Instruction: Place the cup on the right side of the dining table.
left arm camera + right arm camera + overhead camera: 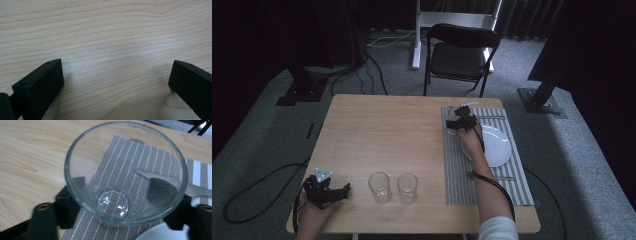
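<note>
High view: dim, surroundings near black, light wooden table (pixel 387 135) evenly lit from above, soft detail | Left gripper view: bright, pale sheen mid-frame, soft shadows beside the black jaws, grain sharp | Right gripper view: clear drinking glass (pixel 125 173) with rim glare and base highlights; near jaws blurred, striped placemat distorted through glass.

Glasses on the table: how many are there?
3. Two glasses stand side by side near the front edge; a third glass sits between the right gripper's jaws, over the striped mat.
</note>
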Available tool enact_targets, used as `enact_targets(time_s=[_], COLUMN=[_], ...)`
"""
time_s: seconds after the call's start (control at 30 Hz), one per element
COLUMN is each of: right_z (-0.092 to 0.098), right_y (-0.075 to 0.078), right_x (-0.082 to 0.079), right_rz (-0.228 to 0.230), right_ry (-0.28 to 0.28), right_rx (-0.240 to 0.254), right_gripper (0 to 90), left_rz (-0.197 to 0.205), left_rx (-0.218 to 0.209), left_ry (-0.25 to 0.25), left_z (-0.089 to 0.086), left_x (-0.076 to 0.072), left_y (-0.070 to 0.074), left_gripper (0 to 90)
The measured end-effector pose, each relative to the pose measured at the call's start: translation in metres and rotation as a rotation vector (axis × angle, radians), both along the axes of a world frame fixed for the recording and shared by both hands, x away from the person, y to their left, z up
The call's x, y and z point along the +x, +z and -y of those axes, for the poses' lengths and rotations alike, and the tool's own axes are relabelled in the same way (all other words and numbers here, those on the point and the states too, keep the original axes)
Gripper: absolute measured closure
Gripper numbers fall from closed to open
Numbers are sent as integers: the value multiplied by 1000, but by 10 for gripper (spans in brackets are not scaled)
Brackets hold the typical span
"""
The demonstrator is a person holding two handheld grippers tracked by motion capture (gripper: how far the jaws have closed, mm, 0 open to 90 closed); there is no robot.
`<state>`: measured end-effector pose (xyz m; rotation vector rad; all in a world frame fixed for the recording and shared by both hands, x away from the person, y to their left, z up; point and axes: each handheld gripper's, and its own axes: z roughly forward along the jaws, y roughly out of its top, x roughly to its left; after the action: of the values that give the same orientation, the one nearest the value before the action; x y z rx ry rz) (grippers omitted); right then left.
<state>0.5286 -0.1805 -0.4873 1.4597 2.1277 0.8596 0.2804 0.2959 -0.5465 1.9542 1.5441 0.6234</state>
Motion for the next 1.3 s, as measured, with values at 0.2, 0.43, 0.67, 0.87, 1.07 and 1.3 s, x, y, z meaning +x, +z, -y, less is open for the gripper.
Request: enact_targets(time_s=[0.2,0.43,0.67,0.87,1.07,1.3], right_z=[-2,4,13,21,26,28], right_y=[8,11,12,8,3,-2], right_x=[-4,-11,-25,-43,-59,-80], right_rz=[-17,-18,-29,-22,-17,12], right_ry=[19,9,13,19,38,62], right_rx=[6,20,43,58,48,58], right_gripper=[158,136,125,125,125,125], left_rz=[0,0,1,0,0,0], left_rx=[0,0,0,0,0,0], left_ry=[0,0,-4,-5,-5,-5], left_z=[0,0,0,0,0,0], left_x=[0,0,0,0,0,0], left_y=[0,0,0,0,0,0], left_gripper=[3,3,3,3,3,3])
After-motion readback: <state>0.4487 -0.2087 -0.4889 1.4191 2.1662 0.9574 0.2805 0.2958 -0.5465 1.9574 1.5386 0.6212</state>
